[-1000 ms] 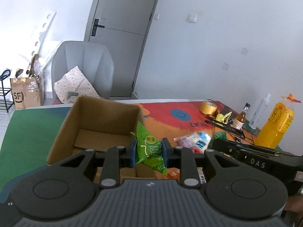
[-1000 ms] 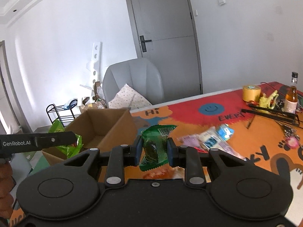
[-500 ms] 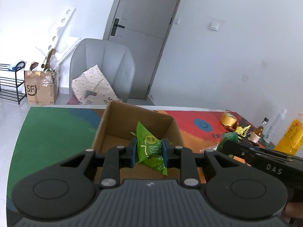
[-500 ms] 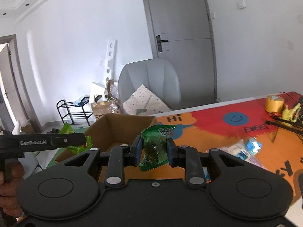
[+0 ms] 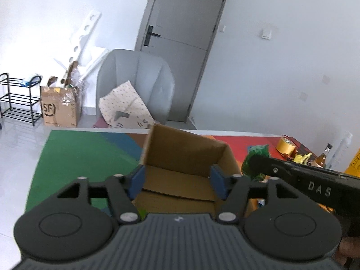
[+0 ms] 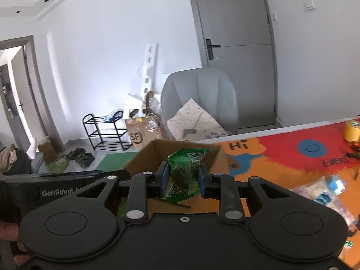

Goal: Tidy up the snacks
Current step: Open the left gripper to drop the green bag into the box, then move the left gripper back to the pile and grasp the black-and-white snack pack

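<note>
Snack packet (image 6: 183, 176): green, crinkled, barcoded.

The left hand-held gripper (image 5: 177, 181) is held with its blue-padded fingers (image 5: 137, 180) spread wide apart and nothing between them. The right hand-held gripper (image 6: 183, 180) is closed, a green snack packet (image 6: 183, 175) being clamped between its pads, and is positioned just to the right of the left one.
</note>
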